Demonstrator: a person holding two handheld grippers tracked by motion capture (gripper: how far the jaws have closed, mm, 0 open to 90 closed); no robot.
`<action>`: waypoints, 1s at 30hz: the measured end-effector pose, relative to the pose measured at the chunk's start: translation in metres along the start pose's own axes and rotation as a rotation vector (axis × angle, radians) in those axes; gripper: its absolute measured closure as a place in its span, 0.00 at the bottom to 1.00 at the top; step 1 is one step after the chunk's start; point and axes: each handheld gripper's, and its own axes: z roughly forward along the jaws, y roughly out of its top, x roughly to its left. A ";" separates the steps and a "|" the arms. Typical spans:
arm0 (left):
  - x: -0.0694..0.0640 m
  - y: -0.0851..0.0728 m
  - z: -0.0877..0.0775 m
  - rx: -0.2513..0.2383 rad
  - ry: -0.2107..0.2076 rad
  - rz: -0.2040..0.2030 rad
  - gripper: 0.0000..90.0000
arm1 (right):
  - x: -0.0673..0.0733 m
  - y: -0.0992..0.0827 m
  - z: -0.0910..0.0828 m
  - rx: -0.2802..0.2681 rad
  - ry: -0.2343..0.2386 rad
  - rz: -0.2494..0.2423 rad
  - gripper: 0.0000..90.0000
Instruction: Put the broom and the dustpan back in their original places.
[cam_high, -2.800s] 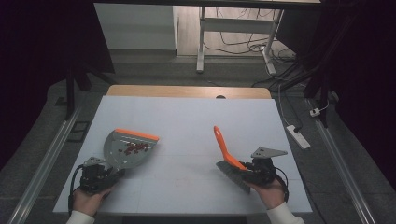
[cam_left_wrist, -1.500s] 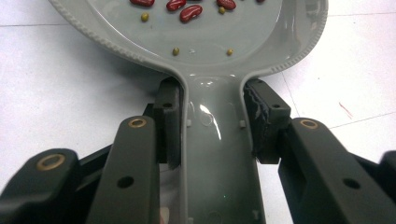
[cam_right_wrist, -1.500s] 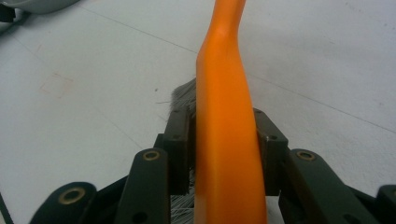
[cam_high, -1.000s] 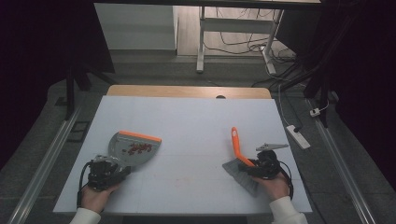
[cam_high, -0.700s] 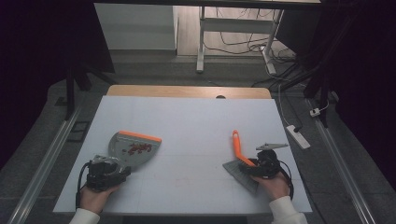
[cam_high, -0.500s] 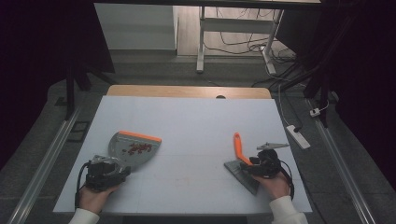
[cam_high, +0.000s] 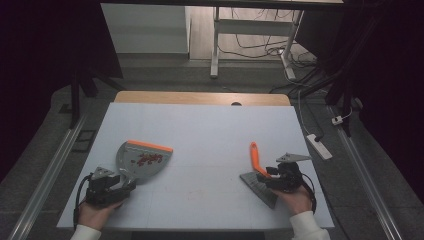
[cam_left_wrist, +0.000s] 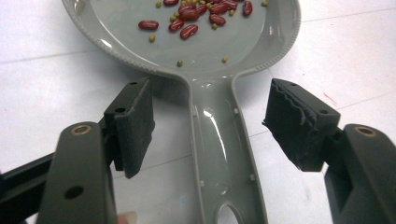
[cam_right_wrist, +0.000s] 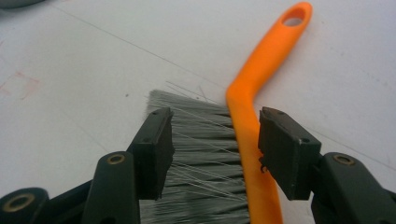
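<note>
Since a few seconds ago we have lowered both tools flat onto the table (cam_high: 210, 130) and our jaws have just been opening. Our left gripper (cam_left_wrist: 210, 126) stands spread around the grey handle of the dustpan (cam_high: 142, 159), pads clear of it on both sides; red beans (cam_left_wrist: 196, 14) and small green ones lie in its pan. Our right gripper (cam_right_wrist: 215, 144) gapes at its widest over the brush (cam_right_wrist: 252, 140), whose orange handle and grey bristles lie between the pads, seemingly untouched. We judge this the letting-go step after sweeping; next, both hands need only draw straight back without nudging either tool
</note>
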 end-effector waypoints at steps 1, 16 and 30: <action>0.000 0.000 -0.001 -0.002 -0.004 0.011 0.39 | 0.001 0.000 0.000 -0.003 0.003 -0.009 0.49; -0.015 0.014 -0.003 -0.059 -0.142 0.193 0.41 | 0.014 0.002 0.001 -0.039 0.059 -0.093 0.50; -0.039 0.039 0.026 0.023 -0.245 0.339 0.40 | 0.029 0.004 0.004 -0.044 0.093 -0.155 0.51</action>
